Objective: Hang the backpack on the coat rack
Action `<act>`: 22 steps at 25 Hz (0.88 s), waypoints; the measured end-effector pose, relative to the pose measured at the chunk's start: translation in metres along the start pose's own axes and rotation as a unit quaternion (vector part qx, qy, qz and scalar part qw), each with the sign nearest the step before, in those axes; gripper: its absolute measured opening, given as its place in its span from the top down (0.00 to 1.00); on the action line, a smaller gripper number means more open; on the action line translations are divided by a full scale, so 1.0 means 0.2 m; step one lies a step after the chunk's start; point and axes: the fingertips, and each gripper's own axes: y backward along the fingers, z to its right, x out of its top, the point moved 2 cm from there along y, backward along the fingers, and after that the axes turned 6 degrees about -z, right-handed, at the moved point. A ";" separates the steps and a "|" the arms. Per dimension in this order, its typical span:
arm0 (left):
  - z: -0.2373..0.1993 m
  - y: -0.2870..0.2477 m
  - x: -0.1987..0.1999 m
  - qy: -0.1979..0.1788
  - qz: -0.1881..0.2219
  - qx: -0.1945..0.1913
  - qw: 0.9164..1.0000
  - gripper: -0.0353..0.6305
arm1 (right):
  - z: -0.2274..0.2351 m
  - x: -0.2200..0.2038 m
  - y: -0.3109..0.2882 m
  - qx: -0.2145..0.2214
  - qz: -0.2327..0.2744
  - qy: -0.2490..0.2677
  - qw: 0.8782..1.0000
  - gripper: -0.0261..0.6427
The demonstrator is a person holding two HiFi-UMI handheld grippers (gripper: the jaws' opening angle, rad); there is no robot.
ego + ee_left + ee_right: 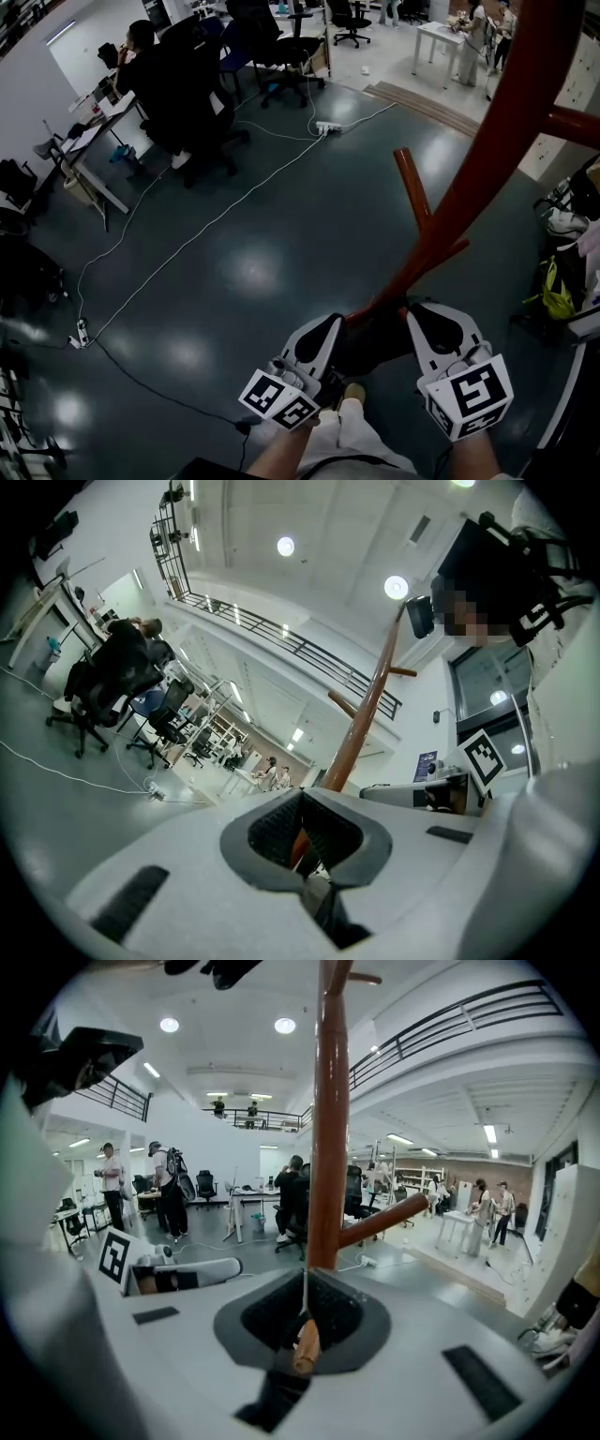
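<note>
The red-brown coat rack [480,164] runs from the upper right down to the bottom middle, with a peg [412,187] sticking out to the left. At its foot a dark backpack [371,343] hangs between both grippers. My left gripper [324,337] and right gripper [427,332] flank it, jaws closed on dark fabric. In the left gripper view the left gripper [306,881] is shut, with the pole [366,714] rising ahead. In the right gripper view the right gripper [300,1365] is shut directly below the pole [328,1147], and a peg tip [305,1344] shows through the jaws' gap.
A person sits in an office chair [183,89] at a desk at the back left. White cables [216,217] and a power strip [327,127] lie on the dark floor. Bags and clutter [559,292] stand at the right. Several people [112,1185] stand far off.
</note>
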 end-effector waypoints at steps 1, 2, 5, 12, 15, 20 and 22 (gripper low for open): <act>0.01 0.00 0.00 0.000 0.000 0.000 1.000 0.93 | 0.00 0.01 0.01 -0.004 0.011 0.000 1.000 0.92; 0.01 0.01 0.01 -0.001 0.000 0.000 1.000 0.93 | -0.01 0.02 0.02 -0.006 0.019 -0.002 1.000 0.93; 0.03 0.03 0.02 -0.002 0.002 0.000 1.000 0.93 | -0.03 0.03 0.06 0.005 0.048 -0.036 0.998 0.93; 0.08 0.09 0.02 -0.003 0.005 -0.002 1.000 0.93 | -0.10 0.04 0.14 0.011 0.095 -0.055 0.994 0.93; 0.10 0.11 0.03 -0.004 0.006 -0.005 1.000 0.93 | -0.14 0.02 0.17 0.006 0.097 -0.032 0.995 0.93; 0.14 0.12 0.03 -0.007 0.006 -0.011 1.000 0.93 | -0.16 -0.01 0.20 0.000 0.088 -0.045 0.995 0.93; 0.15 0.13 0.03 -0.006 0.006 -0.012 1.000 0.93 | -0.17 -0.04 0.20 -0.009 0.077 -0.039 0.996 0.93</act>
